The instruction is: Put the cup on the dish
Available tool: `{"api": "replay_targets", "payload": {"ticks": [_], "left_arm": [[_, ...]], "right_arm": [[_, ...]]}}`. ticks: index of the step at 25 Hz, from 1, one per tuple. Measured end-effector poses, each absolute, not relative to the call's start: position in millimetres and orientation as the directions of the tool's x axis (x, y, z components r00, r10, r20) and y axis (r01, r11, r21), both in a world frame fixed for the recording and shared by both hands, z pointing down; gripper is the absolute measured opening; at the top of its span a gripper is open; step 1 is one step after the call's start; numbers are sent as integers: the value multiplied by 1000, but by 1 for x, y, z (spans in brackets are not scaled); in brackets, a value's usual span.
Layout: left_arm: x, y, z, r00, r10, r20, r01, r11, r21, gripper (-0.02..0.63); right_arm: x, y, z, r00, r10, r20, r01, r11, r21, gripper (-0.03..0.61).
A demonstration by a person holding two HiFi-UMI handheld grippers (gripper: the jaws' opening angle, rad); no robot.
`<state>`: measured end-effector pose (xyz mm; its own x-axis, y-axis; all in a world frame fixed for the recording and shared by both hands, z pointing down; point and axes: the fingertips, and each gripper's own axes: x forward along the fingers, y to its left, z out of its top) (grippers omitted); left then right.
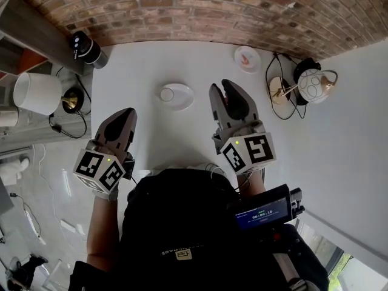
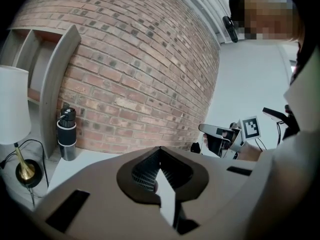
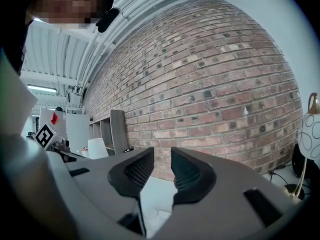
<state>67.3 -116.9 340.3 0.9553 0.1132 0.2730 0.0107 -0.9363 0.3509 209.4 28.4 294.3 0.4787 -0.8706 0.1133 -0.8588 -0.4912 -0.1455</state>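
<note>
A small white cup [image 1: 167, 93] appears to stand on the left part of an oval white dish [image 1: 180, 97] in the middle of the white table [image 1: 139, 71]. My right gripper [image 1: 225, 90] hovers just right of the dish, shut with nothing between its ribbed pads [image 3: 187, 174]. My left gripper [image 1: 124, 117] hangs at the table's near left edge, well short of the dish. Its jaws meet at the tip with nothing held. From the left gripper view the right gripper [image 2: 220, 134] shows against the wall.
A second small plate [image 1: 247, 58] with something pinkish lies at the far right by the brick wall. A patterned globe lamp [image 1: 315, 85] and cables stand right of the table. A black bottle [image 1: 88, 47] and a white-shaded lamp [image 1: 36, 93] are at the left.
</note>
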Motion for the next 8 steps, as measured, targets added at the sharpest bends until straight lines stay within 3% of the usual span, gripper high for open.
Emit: {"api": "replay_targets", "payload": {"ticks": [8], "left_arm": [[73, -119, 335, 958, 117, 262, 21, -938, 345, 5]], "right_arm": [[214, 19, 293, 470, -875, 112, -862, -483, -154, 107]]}}
